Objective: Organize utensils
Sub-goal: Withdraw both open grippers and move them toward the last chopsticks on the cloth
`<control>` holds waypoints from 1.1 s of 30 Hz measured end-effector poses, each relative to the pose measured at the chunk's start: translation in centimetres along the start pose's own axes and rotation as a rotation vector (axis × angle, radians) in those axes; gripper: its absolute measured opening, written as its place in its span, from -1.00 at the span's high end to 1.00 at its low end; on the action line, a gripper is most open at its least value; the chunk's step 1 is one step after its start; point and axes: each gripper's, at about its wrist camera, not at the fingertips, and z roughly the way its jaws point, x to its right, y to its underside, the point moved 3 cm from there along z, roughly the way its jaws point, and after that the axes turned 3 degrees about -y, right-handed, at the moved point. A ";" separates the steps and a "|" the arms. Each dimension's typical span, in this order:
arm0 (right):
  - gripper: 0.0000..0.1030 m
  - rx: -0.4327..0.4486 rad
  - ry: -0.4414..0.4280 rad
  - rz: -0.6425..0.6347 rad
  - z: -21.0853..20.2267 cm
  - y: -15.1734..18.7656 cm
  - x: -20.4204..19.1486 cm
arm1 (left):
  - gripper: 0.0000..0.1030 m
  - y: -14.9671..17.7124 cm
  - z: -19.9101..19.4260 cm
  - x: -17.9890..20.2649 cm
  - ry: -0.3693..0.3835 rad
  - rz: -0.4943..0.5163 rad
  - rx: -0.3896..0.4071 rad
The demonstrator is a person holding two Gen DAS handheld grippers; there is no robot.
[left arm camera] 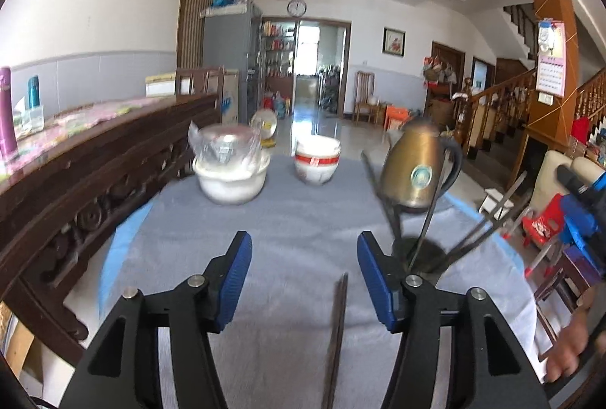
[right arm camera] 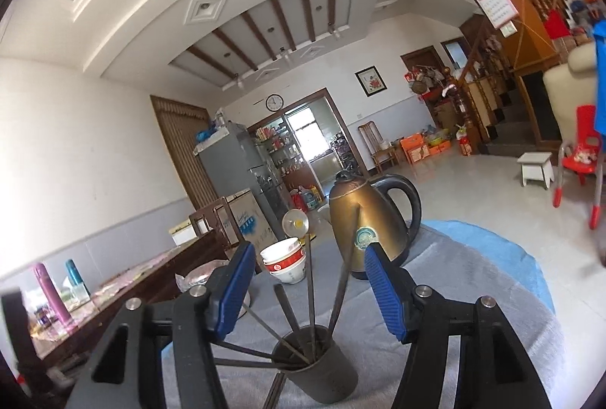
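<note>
Chopsticks (left arm camera: 337, 329): one dark, slim, square-section pair lies flat on the grey cloth (left arm camera: 288, 242), running lengthwise between the left gripper's fingers, touching neither. More dark sticks fan out of the holder (right arm camera: 318, 367), a dark cylindrical cup with a matte wall, standing on the cloth between the right gripper's fingers. Sticks (right arm camera: 312, 280) lean outward at different angles; a few look metallic, but blur makes that hard to tell.

Left gripper (left arm camera: 303, 272): jaws spread wide, nothing held. Blue ribbed pads (left arm camera: 235, 280) on black linkage arms with silver pivot pins. Holder sits just beside its right pad in the left wrist view.

Right gripper (right arm camera: 308, 284): jaws also spread wide, empty, framing the holder from above. Same blue ribbed pads (right arm camera: 382, 291).

Cloth is soft, slightly fuzzy, over a round blue table (right arm camera: 503, 250).

Further back on the cloth:
- kettle (right arm camera: 363, 219), brass-coloured metal, rounded body, black loop handle, round badge on the side, just behind the holder
- stacked bowls (left arm camera: 317, 161), white ceramic with a red band
- white bowl (left arm camera: 231, 178) with a crinkled clear plastic bag and a metal lid on top, left of the stack

Carved dark wooden cabinet (left arm camera: 87, 189) runs along the left table edge.
</note>
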 end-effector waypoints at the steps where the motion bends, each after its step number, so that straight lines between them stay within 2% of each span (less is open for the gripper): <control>1: -0.26 -0.005 -0.001 0.007 -0.3 0.2 0.4 | -0.18 0.6 0.3 -0.2 0.003 -0.001 -0.023; 6: -0.26 -0.051 0.032 -0.005 -0.8 1.9 1.6 | -0.18 3.1 1.4 0.2 0.012 0.010 -0.118; 11: -0.26 -0.175 0.042 0.022 0.4 5.4 2.8 | -0.18 5.0 2.2 0.7 0.019 0.035 -0.173; 17: -0.26 -0.337 -0.008 0.032 2.6 10.5 2.9 | -0.18 6.5 2.8 1.1 0.045 0.062 -0.226; 24: -0.26 -0.430 -0.038 0.054 3.6 14.8 2.9 | -0.20 8.4 3.5 0.4 0.043 0.066 -0.291; 27: -0.22 -0.466 -0.049 0.056 4.1 16.1 2.8 | -0.20 9.1 3.9 0.0 0.031 0.057 -0.322; 29: -0.02 -0.475 -0.056 0.042 4.4 16.6 2.6 | -0.20 9.3 4.1 -0.2 0.018 0.056 -0.326; 33: 0.06 -0.506 -0.070 0.055 5.0 17.1 2.7 | -0.20 9.3 4.5 -0.1 -0.016 0.073 -0.329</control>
